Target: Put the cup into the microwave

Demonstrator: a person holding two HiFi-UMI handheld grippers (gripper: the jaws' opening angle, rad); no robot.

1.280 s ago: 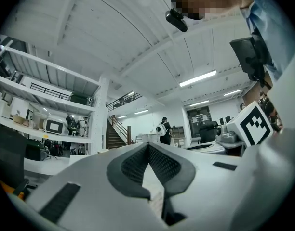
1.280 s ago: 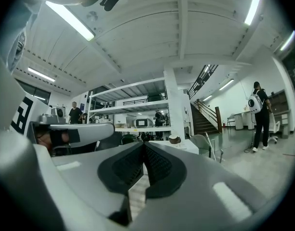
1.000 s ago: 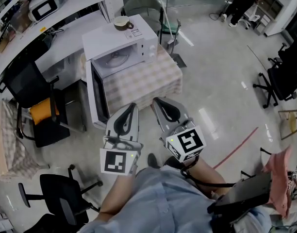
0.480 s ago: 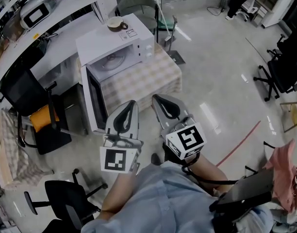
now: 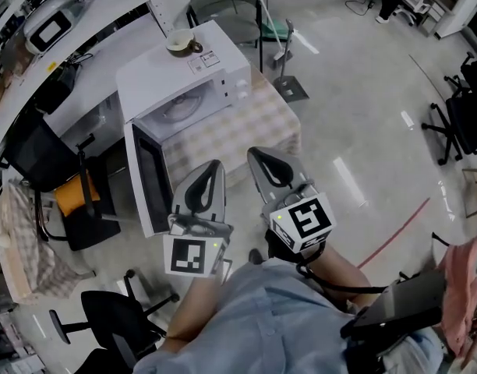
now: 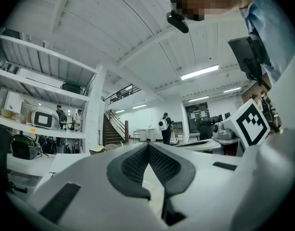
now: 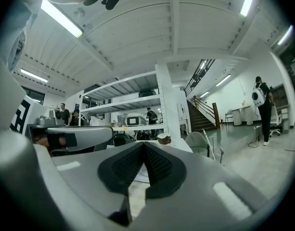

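Cut off at the lower edge of the head view: most of the person (image 5: 254, 318), with only a pale blue shirt and part of the forearms in frame.

Half hidden beneath the microwave (image 5: 184, 72): a table (image 5: 258, 123) under a checked cloth, only its right part and front drape on show.

White microwave on that table. Door (image 5: 147, 179) fully open toward the left of the view, its dark inner face seen at a steep slant. Inside the open cavity, a glass turntable (image 5: 176, 109) lying flat. Back wall and deeper corners too shadowed to read.

Nearer the person, well apart from the microwave's top: both grippers side by side, tips toward the table.
- Left gripper (image 6: 148, 147): jaws closed, textured pads meeting at the tips, nothing between.
- Right gripper (image 7: 144, 144): jaws likewise pressed together, holding nothing.

Smallest, the cup (image 5: 180, 43): upright on the microwave's roof near its far left corner, handle toward the right of the view, near a small label (image 5: 205, 58). Outside the cavity, touching neither gripper. Contents too small to make out. In the right gripper view, only a tiny brown shape above the pad tips.
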